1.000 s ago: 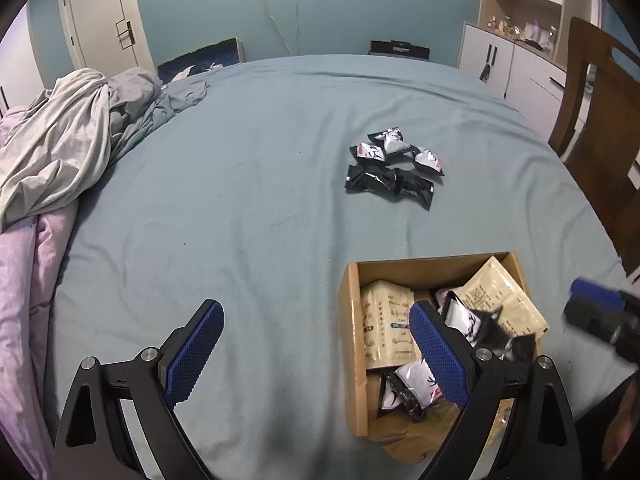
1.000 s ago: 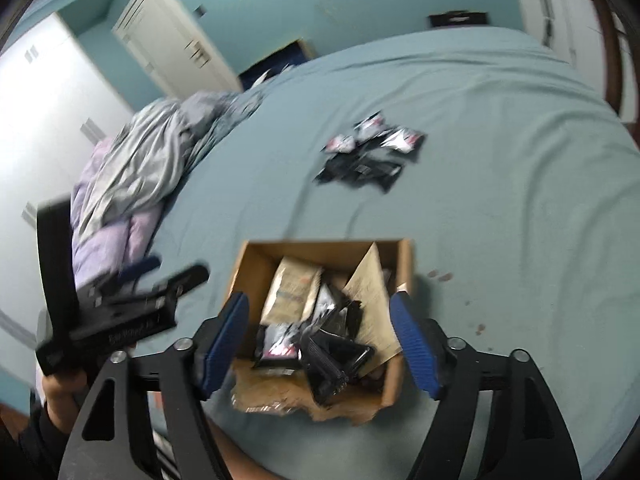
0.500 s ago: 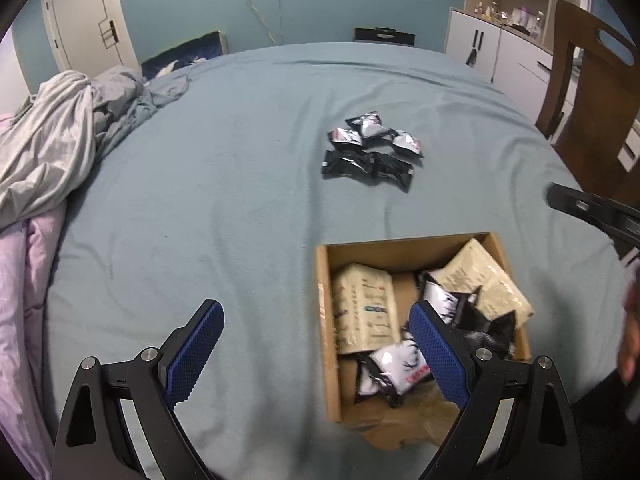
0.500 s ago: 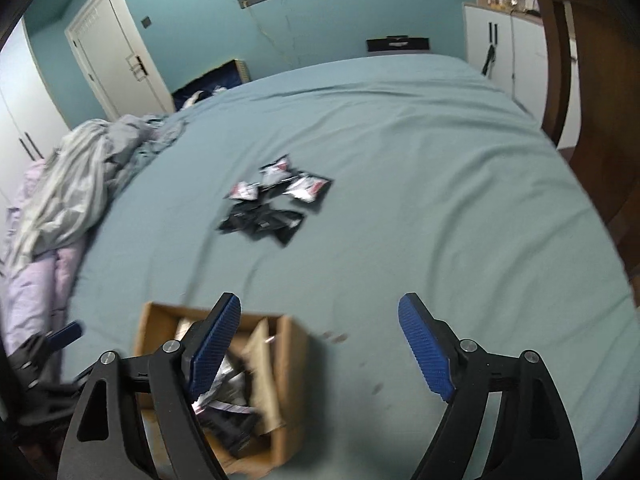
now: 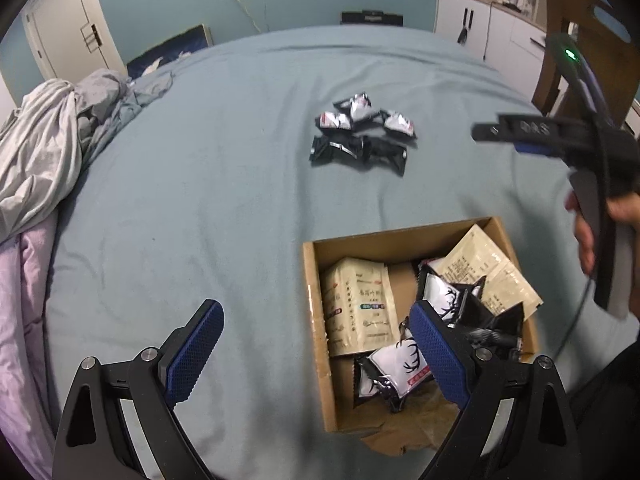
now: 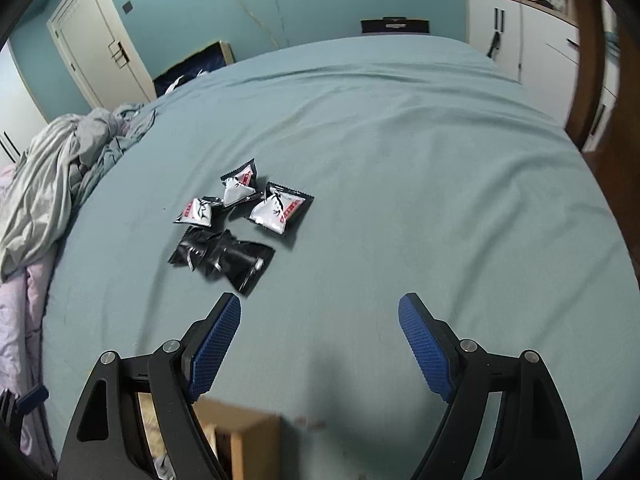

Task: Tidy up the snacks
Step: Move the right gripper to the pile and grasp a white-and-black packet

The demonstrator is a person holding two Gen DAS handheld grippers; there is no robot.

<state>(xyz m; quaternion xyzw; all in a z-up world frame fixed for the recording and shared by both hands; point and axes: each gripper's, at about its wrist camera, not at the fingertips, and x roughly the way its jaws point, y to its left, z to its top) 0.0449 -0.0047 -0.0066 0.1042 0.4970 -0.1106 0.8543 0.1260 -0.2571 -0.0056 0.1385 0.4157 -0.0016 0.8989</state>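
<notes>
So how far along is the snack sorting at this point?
Partly done. Five small packets lie grouped on the bed, three white-faced ones behind two black ones. Nothing is in hand: the left gripper and right gripper are both open and empty. Left: the cardboard box holds two beige pouches and several more small packets.

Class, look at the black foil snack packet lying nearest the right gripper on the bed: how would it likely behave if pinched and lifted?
The black foil packet looks crinkled and puffed, so it probably flexes rather than staying stiff. Its glossy film may slip between pads. Lying on the soft bed sheet, it could sink when pressed.
</notes>
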